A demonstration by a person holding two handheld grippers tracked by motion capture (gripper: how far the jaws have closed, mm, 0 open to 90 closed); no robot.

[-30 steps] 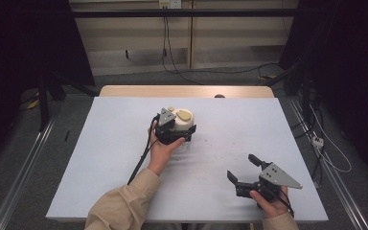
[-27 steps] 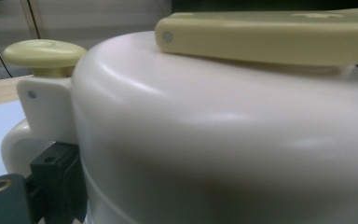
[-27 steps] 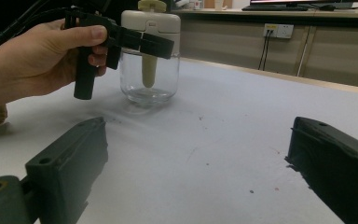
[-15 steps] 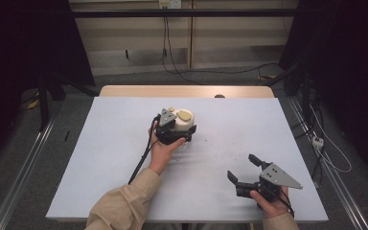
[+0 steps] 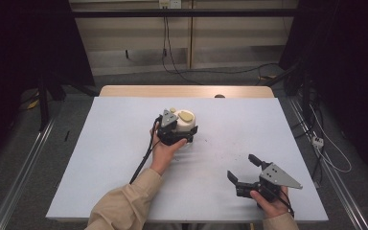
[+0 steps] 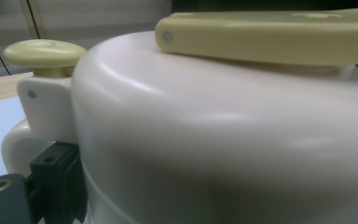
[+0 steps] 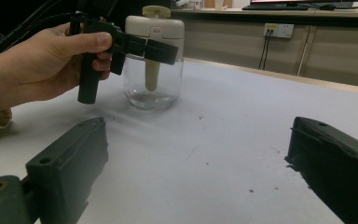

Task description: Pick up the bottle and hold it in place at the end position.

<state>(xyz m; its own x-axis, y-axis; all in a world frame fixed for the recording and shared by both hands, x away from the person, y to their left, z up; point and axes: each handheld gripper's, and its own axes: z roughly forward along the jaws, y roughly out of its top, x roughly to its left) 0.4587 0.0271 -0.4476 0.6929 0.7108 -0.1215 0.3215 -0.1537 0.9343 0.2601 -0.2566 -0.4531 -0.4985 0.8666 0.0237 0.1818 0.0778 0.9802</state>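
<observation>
Left tongs [image 5: 184,130] clamped round the white lid of a jar [image 7: 153,63]: clear glass body, cream knob and flat handle on top, cream stem inside. Jar upright mid-desk [image 5: 105,158]. Right tongs [image 5: 243,167] spread wide, gripping nothing, near desk's front right.

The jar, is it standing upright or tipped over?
Upright. In the right gripper view the jar stands with its glass base flat on the table and its white lid on top, the left gripper around the lid.

Tan sleeves [image 5: 124,206]; black hand-held gripper [image 5: 245,172] w/ grey triangular plate, black cable.
</observation>
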